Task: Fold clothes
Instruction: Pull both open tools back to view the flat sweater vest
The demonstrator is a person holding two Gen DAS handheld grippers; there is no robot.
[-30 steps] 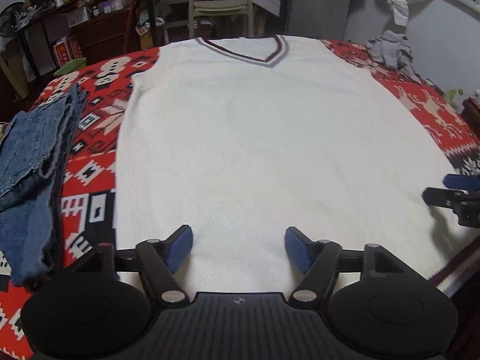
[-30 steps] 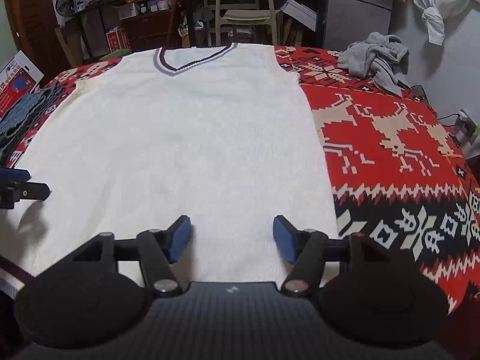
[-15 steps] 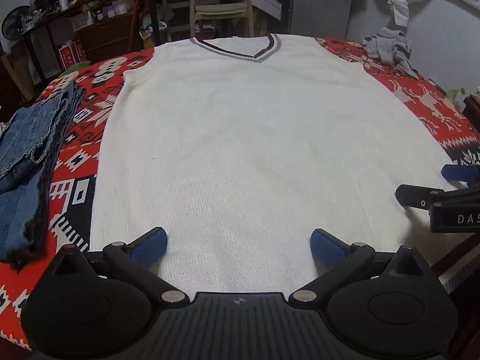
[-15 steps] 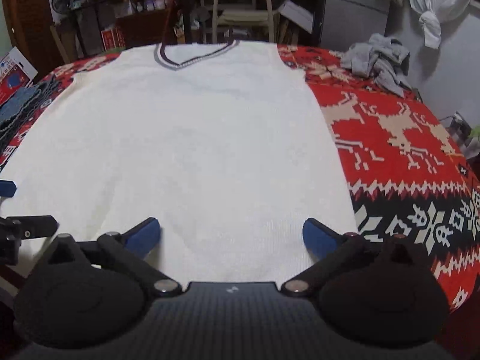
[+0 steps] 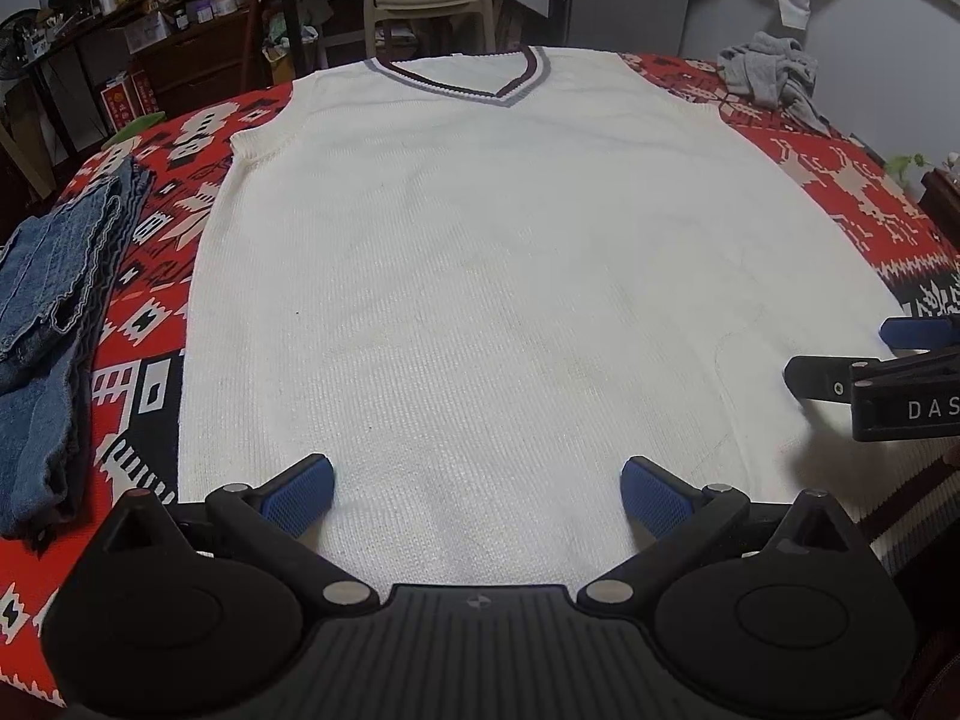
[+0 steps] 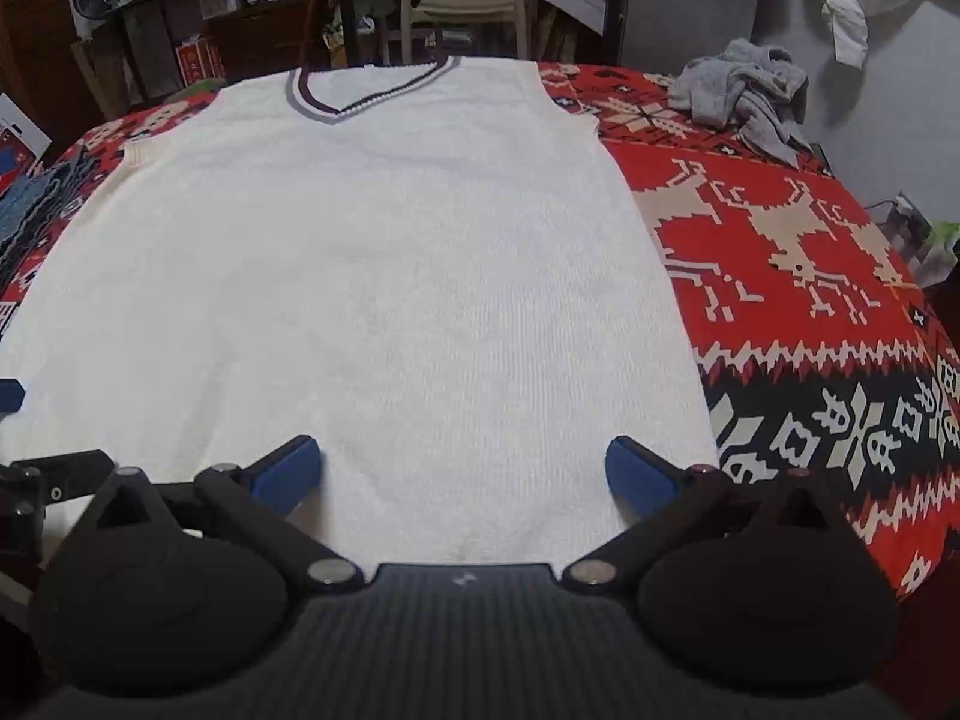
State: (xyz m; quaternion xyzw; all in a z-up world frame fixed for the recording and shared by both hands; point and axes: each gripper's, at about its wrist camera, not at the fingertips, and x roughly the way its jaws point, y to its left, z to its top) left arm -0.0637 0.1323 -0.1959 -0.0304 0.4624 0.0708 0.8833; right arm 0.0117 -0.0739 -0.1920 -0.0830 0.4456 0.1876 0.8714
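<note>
Folded denim jeans [image 5: 42, 324] at left edge, frayed hems, on red patterned knit cloth [image 6: 810, 312] over surface. Cream knit vest [image 5: 480, 276] flat at centre, maroon-grey V-neck at top. Crumpled grey garment [image 6: 744, 96] upper right. Left hand-held gripper [image 5: 477, 489] and right hand-held gripper [image 6: 459, 468] just opened wide, empty, over hem.

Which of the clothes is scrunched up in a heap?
The grey garment at the far right corner of the bed. The white knit vest lies spread flat, and the blue jeans are folded.
</note>
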